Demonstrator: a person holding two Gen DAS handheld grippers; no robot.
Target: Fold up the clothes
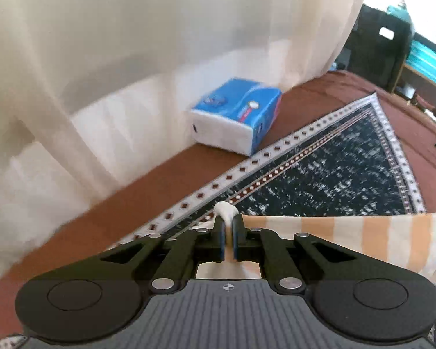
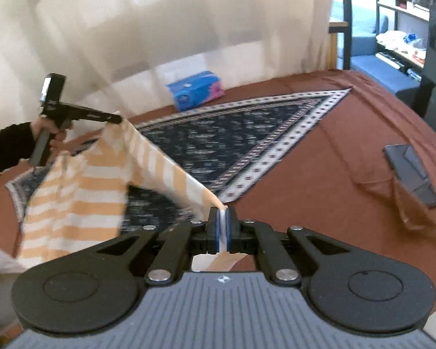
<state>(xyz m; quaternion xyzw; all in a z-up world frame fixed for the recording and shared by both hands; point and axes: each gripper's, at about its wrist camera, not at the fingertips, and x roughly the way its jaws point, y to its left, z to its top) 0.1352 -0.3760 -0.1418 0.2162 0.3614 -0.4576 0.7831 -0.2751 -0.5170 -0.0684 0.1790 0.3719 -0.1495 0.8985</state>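
An orange-and-white striped garment (image 2: 81, 186) hangs in the air, stretched between both grippers above a dark patterned cloth (image 2: 232, 136) with a white border. My right gripper (image 2: 222, 213) is shut on one corner of the striped garment. My left gripper (image 1: 229, 221) is shut on another corner, with a white nub of fabric poking out past its tips; the striped garment (image 1: 378, 241) trails off to the right. In the right wrist view the left gripper (image 2: 117, 119) appears at the far left, held by a hand with a dark sleeve.
The surface is covered by a brown sheet (image 2: 319, 160). A blue tissue pack (image 1: 237, 115) sits at the back by a cream curtain (image 1: 130, 43). A dark phone (image 2: 411, 171) lies on the sheet at the right. Shelves and furniture stand beyond the right edge.
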